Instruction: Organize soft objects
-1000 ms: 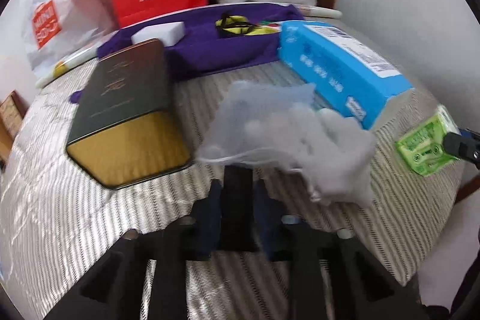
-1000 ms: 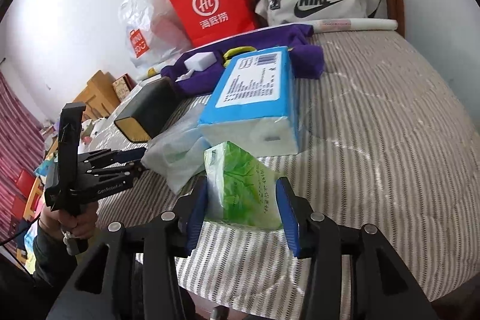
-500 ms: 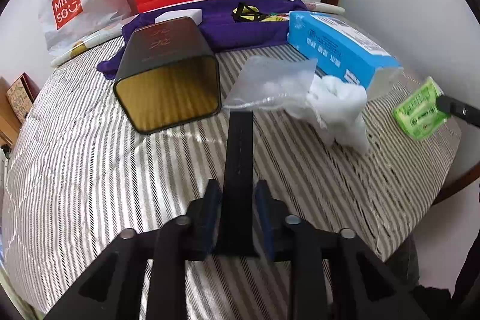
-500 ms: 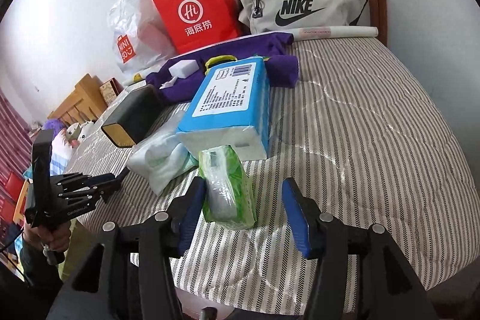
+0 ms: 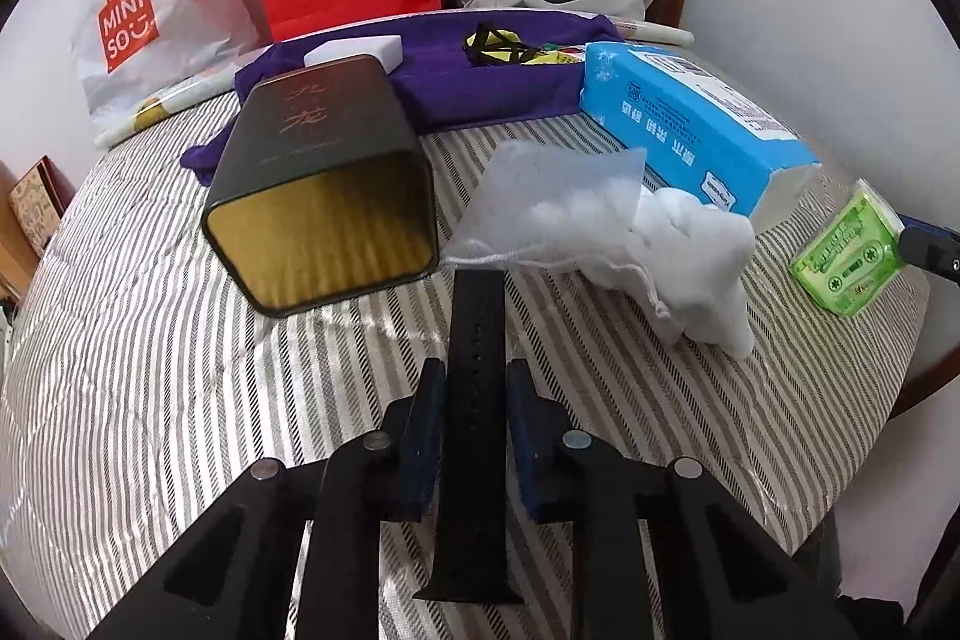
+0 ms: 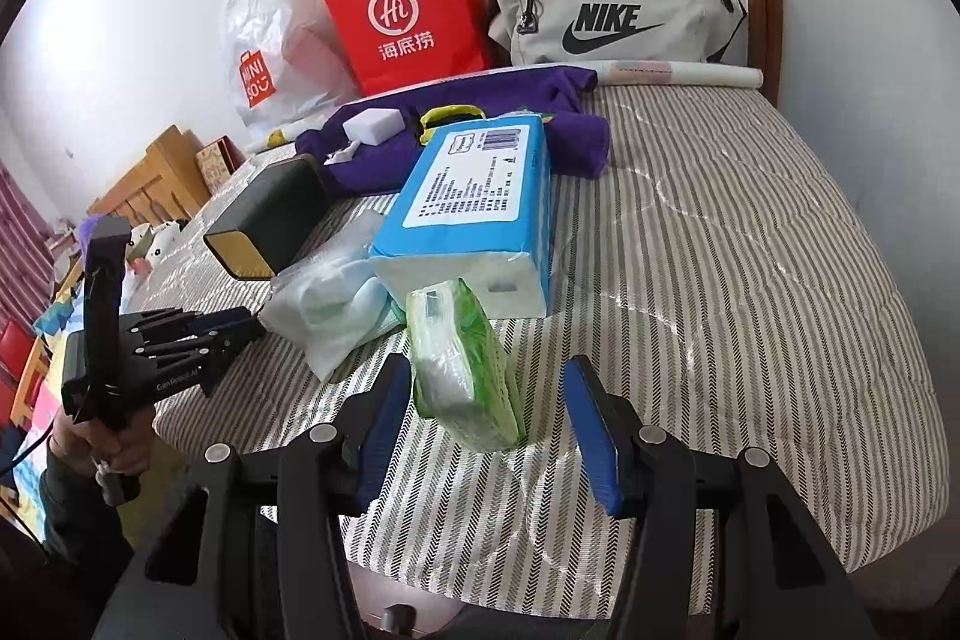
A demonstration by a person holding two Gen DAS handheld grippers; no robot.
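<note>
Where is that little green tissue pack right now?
In the right wrist view, the green tissue pack lies between the open right gripper, just before the blue tissue box.

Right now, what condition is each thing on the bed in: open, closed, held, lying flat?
Left fingers: shut on a black strap.
Right fingers: open, either side of the green tissue pack, not pressing it.
Dark tin: on its side.
Mesh pouch: mouth open, white cloth spilling out.
Blue tissue pack: lying flat, sealed.
Grey bag: zipped.
</note>
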